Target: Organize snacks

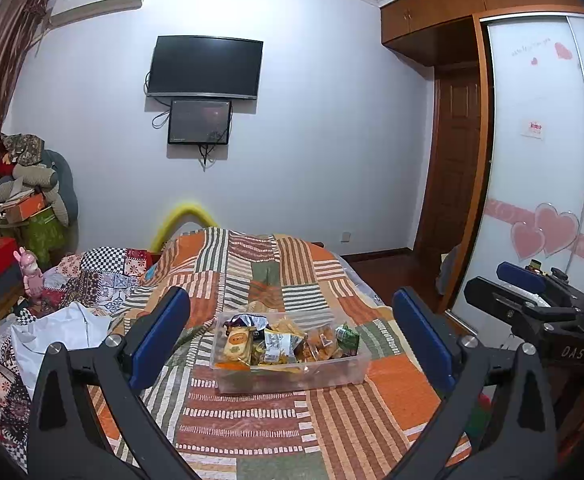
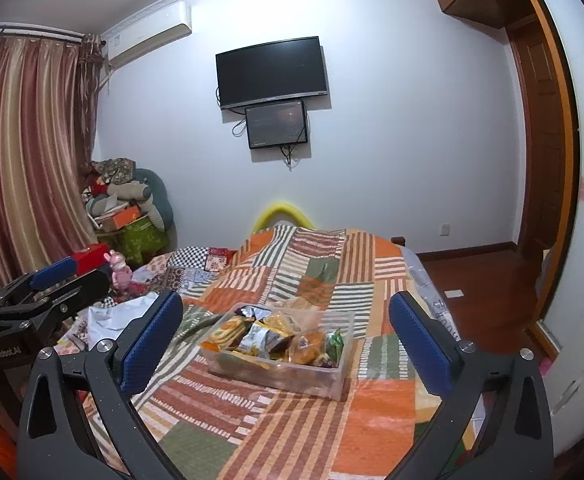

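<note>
A clear plastic bin (image 1: 344, 374) (image 2: 326, 380) sits on the patchwork bedspread (image 1: 251, 420) (image 2: 300, 432), filled with several snack packets (image 1: 275, 342) (image 2: 267, 340). My left gripper (image 1: 292, 328) stands open, its blue pads wide apart on either side of the bin and nearer to me than it, with nothing between them. My right gripper (image 2: 285, 332) is open too, held back from the bin with nothing in it. The right gripper (image 1: 532, 292) shows at the right of the left wrist view. The left gripper (image 2: 43, 288) shows at the left of the right wrist view.
White cloth (image 1: 59, 332) and patterned fabric lie rumpled on the bed's left side beside a pink toy rabbit (image 1: 31, 276). Boxes and cushions are piled in the left corner (image 1: 31, 200). A wardrobe with sliding doors (image 1: 540, 160) stands to the right, wooden floor (image 2: 472, 288) beside the bed.
</note>
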Action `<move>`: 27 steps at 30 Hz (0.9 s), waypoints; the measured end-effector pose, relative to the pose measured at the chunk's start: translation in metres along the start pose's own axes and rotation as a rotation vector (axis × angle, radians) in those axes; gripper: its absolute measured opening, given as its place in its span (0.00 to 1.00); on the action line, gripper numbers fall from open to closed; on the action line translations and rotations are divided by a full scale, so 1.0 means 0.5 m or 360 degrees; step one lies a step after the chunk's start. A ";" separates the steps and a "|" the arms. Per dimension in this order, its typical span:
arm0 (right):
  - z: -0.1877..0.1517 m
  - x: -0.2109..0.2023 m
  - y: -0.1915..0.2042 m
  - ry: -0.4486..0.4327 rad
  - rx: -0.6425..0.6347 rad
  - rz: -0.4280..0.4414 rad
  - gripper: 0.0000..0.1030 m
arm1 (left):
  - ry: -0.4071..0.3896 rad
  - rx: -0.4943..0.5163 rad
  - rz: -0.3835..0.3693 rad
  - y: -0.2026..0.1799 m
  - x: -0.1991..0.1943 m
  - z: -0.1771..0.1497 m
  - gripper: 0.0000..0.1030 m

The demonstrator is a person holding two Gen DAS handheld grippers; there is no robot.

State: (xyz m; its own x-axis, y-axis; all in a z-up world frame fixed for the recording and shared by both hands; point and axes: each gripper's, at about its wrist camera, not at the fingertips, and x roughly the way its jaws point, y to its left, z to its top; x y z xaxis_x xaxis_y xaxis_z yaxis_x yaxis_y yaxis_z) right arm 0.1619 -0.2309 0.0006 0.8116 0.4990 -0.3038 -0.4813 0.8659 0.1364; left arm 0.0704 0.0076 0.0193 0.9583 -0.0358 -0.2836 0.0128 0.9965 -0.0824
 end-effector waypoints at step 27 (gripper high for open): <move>-0.006 -0.009 0.001 0.0010 -0.0005 -0.0001 1.00 | 0.0025 -0.0019 0.0004 0.004 0.005 -0.006 1.00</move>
State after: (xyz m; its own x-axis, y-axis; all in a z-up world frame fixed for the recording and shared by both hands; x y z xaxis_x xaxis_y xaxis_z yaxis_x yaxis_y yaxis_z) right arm 0.1571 -0.2327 -0.0007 0.8099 0.4981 -0.3099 -0.4818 0.8661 0.1330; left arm 0.0719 0.0094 0.0153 0.9536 -0.0348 -0.2989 0.0072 0.9957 -0.0928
